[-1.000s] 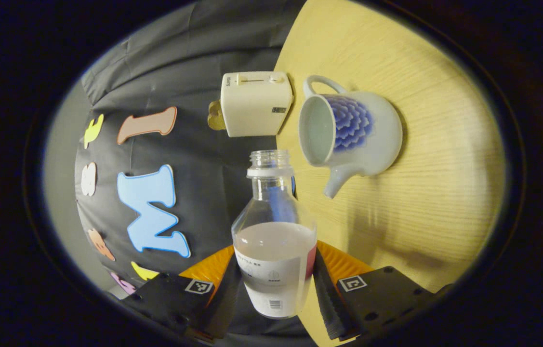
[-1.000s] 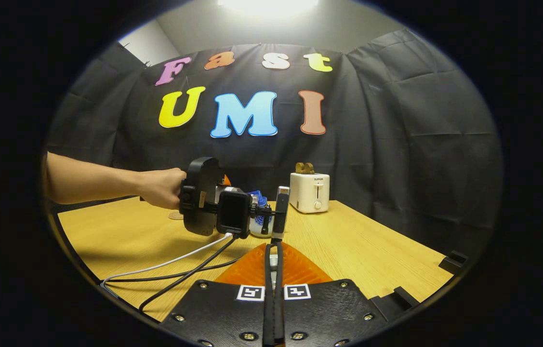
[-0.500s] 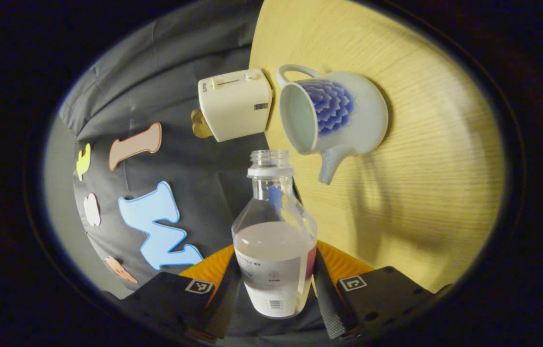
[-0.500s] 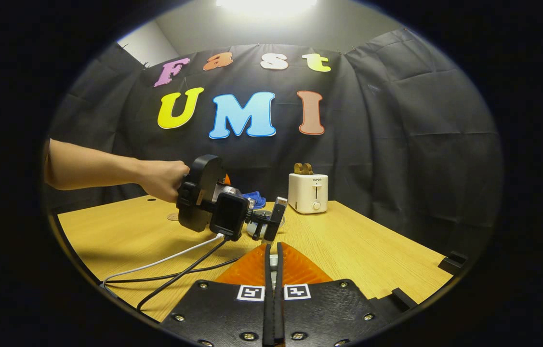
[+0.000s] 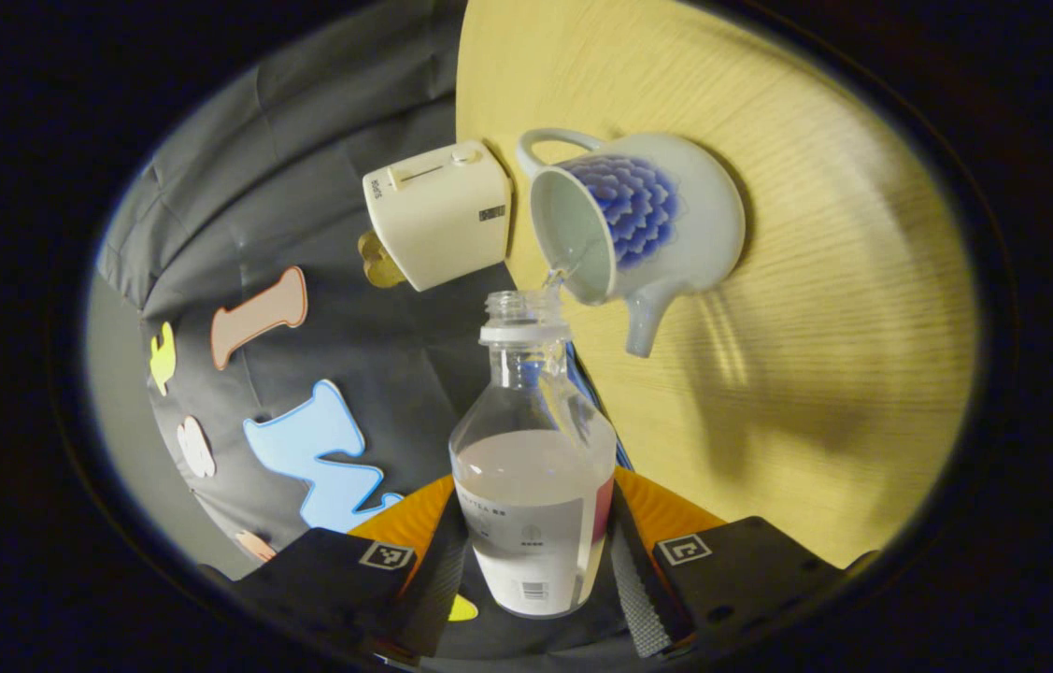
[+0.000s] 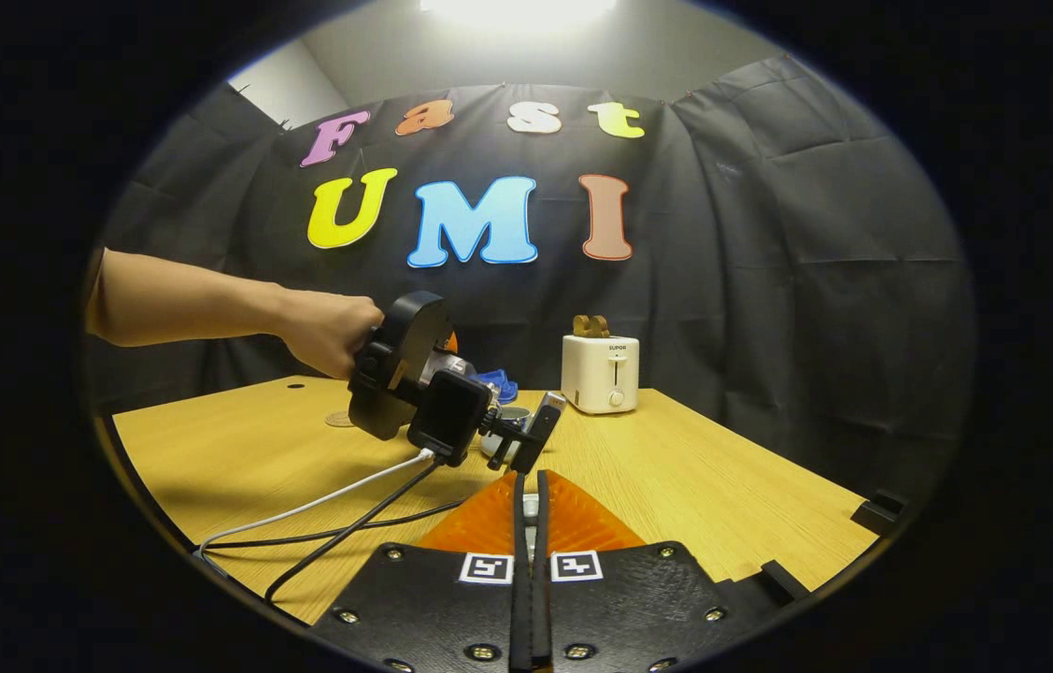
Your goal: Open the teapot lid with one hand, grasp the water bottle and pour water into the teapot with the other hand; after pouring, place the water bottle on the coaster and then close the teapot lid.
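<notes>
Left tongs [image 5: 533, 551] clamped on the water bottle [image 5: 533, 467], both fingers pressing its labelled lower body. Bottle uncapped, tipped over; a thin stream of water [image 5: 556, 277] leaves its mouth and runs into the open top of the teapot [image 5: 638, 220]. Bottle about half full.

Teapot: white with a blue flower pattern, lid off, standing on the tabletop [image 5: 816, 280] near its back edge, just beside a cream toaster [image 5: 437, 213]. Spout points toward my left tongs, handle away.

Right tongs [image 6: 532, 523]: fingers nearly together, with something pale glimpsed in the slit between them; I cannot tell what it is, or whether it is gripped. They hang over the front of the tabletop [image 6: 694, 486].

From the right gripper view, my left hand [image 6: 330, 329] holds the left tongs [image 6: 526, 432] tilted downward mid-tabletop. Their cables [image 6: 339, 523] trail across the wood toward the front edge. A small round coaster [image 6: 339, 419] lies flat behind them, toward the back left.
</notes>
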{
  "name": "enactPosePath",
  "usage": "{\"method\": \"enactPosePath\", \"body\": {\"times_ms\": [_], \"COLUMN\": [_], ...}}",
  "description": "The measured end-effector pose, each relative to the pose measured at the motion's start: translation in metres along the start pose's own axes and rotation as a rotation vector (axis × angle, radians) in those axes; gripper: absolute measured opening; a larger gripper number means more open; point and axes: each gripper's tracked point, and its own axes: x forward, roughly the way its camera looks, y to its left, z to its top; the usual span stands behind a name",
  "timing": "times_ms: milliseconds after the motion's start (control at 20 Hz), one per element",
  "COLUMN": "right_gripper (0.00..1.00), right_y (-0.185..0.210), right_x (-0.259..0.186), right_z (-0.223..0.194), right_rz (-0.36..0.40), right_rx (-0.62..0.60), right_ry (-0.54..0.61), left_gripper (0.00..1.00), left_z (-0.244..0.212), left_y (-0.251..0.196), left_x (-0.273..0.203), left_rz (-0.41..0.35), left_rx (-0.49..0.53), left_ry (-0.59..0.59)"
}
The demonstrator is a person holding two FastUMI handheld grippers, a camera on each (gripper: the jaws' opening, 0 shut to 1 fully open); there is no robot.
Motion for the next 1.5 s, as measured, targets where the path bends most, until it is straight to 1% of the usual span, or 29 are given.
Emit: {"method": "enactPosePath", "body": {"times_ms": [400, 600, 850, 1250, 1350, 1450, 1500], "right_gripper": [0.0, 0.0, 0.01, 0.01, 0.01, 0.0, 0.01], "right_y": [-0.003, -0.01, -0.009, -0.013, -0.013, -0.013, -0.013], "right_x": [-0.001, -0.001, -0.002, -0.003, -0.003, -0.003, -0.003], "right_z": [-0.001, 0.001, -0.002, -0.002, -0.001, -0.003, -0.004], "right_rz": [-0.006, -0.03, -0.021, -0.032, -0.032, -0.028, -0.028], "right_rx": [0.0, 0.014, 0.011, 0.024, 0.023, 0.022, 0.022], "right_ry": [-0.001, -0.011, 0.001, -0.002, -0.003, 0.002, 0.005], "left_gripper": [0.87, 0.87, 0.86, 0.87, 0.87, 0.86, 0.83], "left_z": [0.003, 0.003, 0.004, 0.006, 0.008, 0.011, 0.011], "left_y": [0.008, 0.008, 0.01, 0.02, 0.02, 0.023, 0.024], "left_x": [-0.001, -0.001, -0.002, -0.004, -0.005, -0.007, -0.008], "left_rz": [0.014, -0.004, -0.009, 0.005, 0.006, 0.013, 0.016], "left_rx": [0.073, 0.099, 0.12, 0.208, 0.216, 0.24, 0.252], "left_ry": [0.002, 0.01, 0.014, 0.015, 0.006, 0.001, 0.003]}}
